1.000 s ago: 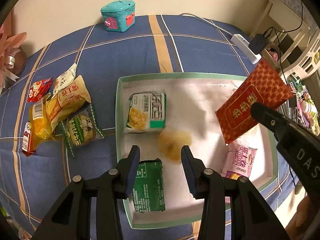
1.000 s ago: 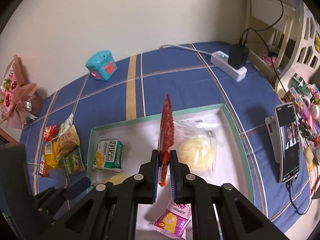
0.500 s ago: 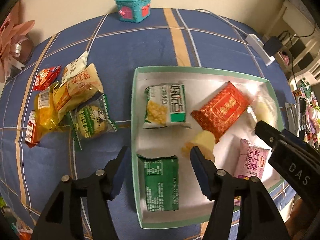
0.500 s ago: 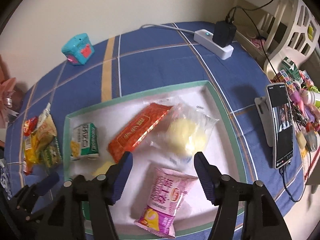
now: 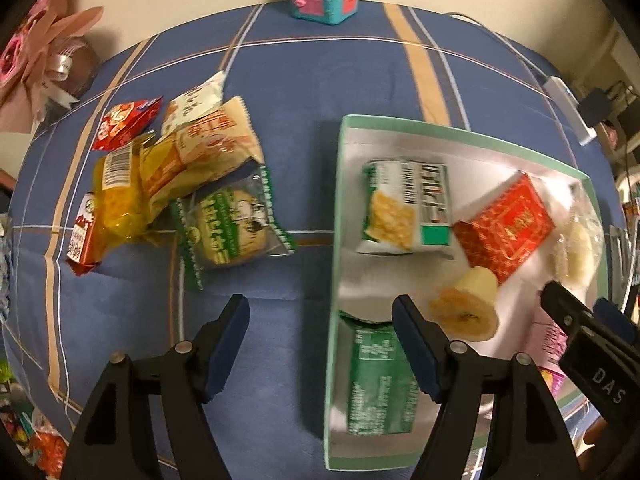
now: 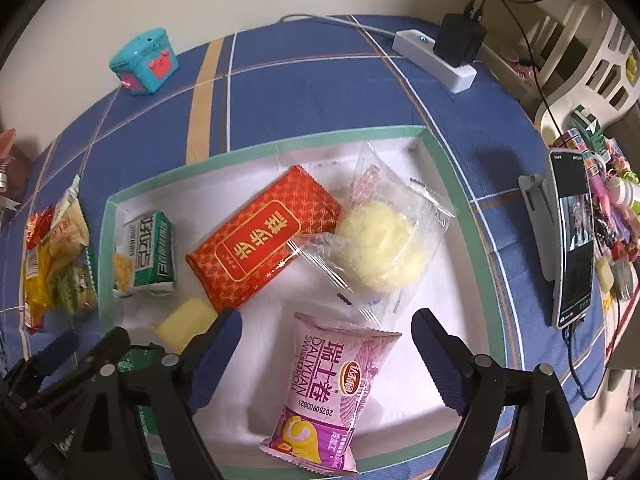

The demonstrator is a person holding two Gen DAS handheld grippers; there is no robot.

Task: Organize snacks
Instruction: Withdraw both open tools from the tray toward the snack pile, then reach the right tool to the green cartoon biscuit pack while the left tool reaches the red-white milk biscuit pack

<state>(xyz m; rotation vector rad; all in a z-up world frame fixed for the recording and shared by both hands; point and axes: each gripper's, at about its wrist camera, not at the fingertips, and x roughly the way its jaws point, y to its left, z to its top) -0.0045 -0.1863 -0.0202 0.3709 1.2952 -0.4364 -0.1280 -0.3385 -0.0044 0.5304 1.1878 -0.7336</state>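
Shallow rectangular tray (image 6: 460,184), mint-green rim, white inside, sits on a blue plaid cloth (image 6: 312,80). In it: a flat red foil packet with gold lattice print and a gold-framed label (image 6: 264,240), lying diagonally near the middle; just beside it, touching, a round pale-yellow cake in a crinkled clear wrapper (image 6: 382,246); a glossy pink-purple Swiss roll pouch (image 6: 332,392) at the near edge; a green-and-white cracker packet (image 6: 144,256) on the left side; a small yellow wrapped piece (image 6: 186,322); a dark green packet (image 5: 380,376) in the near left corner.

Loose pile of crinkly snack bags (image 5: 180,184) (yellow, red, green-trimmed clear) lies on the cloth left of the tray, well apart from the rim.

Right gripper (image 6: 324,352): jaws opening, wide, nothing pressed; pink pouch lies below, between them. Left gripper (image 5: 320,328): jaws opening, empty, straddling the tray's left rim.

Teal toy box (image 6: 144,62) near the wall.
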